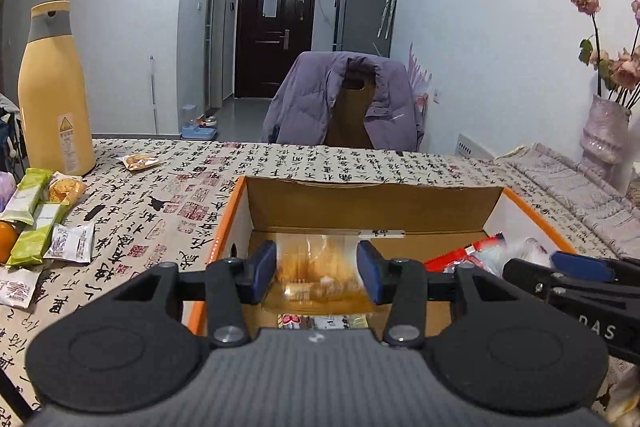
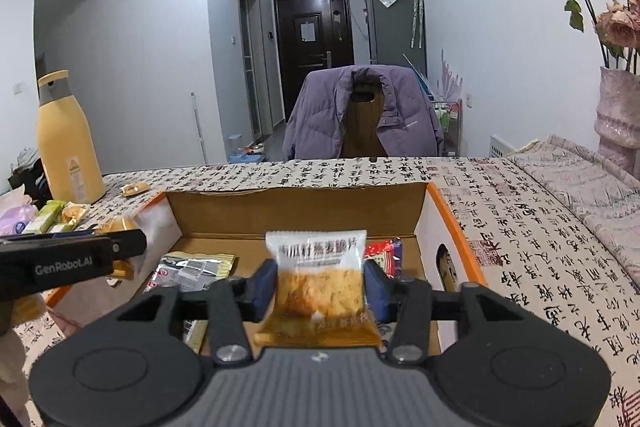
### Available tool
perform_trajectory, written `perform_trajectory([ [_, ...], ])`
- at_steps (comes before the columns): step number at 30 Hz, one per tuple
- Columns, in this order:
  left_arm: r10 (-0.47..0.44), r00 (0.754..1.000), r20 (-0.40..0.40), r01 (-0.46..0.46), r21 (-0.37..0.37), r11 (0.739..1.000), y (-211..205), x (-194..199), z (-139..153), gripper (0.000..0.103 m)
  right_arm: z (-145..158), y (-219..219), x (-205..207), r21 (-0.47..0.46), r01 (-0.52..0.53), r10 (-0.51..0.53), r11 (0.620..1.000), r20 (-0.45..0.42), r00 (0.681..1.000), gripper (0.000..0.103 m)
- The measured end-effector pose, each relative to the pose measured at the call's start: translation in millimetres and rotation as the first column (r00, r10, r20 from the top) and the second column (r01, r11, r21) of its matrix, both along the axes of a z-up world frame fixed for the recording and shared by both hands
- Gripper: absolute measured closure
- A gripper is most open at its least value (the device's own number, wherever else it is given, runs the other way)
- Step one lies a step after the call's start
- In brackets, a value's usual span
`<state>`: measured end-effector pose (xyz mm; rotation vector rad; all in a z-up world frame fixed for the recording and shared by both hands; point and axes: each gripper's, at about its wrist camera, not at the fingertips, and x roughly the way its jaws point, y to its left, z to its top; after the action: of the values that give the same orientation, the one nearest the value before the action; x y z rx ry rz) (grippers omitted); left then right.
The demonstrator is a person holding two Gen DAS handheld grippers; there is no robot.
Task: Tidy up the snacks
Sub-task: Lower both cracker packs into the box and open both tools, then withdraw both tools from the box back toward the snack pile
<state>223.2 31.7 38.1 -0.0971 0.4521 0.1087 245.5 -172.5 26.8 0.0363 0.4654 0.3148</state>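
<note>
Both grippers hang over an open cardboard box (image 1: 364,201) with orange edges (image 2: 454,223) on the table. Between the blue pads of my left gripper (image 1: 317,273) is a clear packet of golden snacks (image 1: 316,267), smeared by motion while the fingers look sharp; the pads seem to stand just off it. My right gripper (image 2: 320,285) frames a white-topped packet of oat crisps (image 2: 318,279); it stands upright between the pads, which do not appear to press it. A red packet (image 2: 383,251) and a silver packet (image 2: 192,269) lie on the box floor.
Green bars (image 1: 28,197), small white packets (image 1: 72,243) and a loose snack (image 1: 138,161) lie on the calligraphy-print cloth at the left, beside a tall yellow bottle (image 1: 54,95). A vase of dried roses (image 2: 618,115) stands at the right. A chair draped with a purple jacket (image 1: 348,99) is beyond the table.
</note>
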Motion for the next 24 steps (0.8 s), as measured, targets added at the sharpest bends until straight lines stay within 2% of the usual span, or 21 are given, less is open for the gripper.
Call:
perform_trajectory([
  [1,-0.002,1.0,0.007,0.002,-0.003,1.0,0,-2,1,0.046,0,-1,-1,0.004,0.006,-0.006,1.0,0.005,1.0,0.017],
  [2,0.002,1.0,0.018,-0.002,-0.004,1.0,0,-4,2,0.029,1,-3,-2,0.005,0.011,-0.011,1.0,0.01,1.0,0.011],
  [3,0.01,0.999,0.03,-0.01,-0.002,1.0,0,-6,4,0.019,2,-4,-3,0.007,0.015,-0.015,1.0,0.012,1.0,0.003],
  [4,0.016,0.999,0.048,-0.016,0.001,1.0,-1,-9,6,0.007,1,-5,-1,0.012,0.017,-0.017,1.0,0.01,1.0,0.0],
  [5,0.018,0.998,0.066,-0.018,0.004,1.0,-2,-12,8,0.002,1,-7,-1,0.02,0.019,-0.019,1.0,0.006,1.0,0.0],
  [7,0.014,0.996,0.093,-0.014,-0.001,1.0,-3,-18,12,0.0,0,-9,0,0.026,0.026,-0.026,0.999,-0.003,1.0,0.0],
  [16,0.009,0.997,0.083,-0.009,-0.001,1.0,-3,-17,15,0.0,1,-10,-1,0.024,0.036,-0.036,0.999,-0.008,0.999,0.0],
  [24,-0.005,0.995,0.095,0.005,-0.007,1.0,-5,-25,30,0.0,19,-10,-14,0.016,0.028,-0.028,0.999,0.02,0.999,0.0],
])
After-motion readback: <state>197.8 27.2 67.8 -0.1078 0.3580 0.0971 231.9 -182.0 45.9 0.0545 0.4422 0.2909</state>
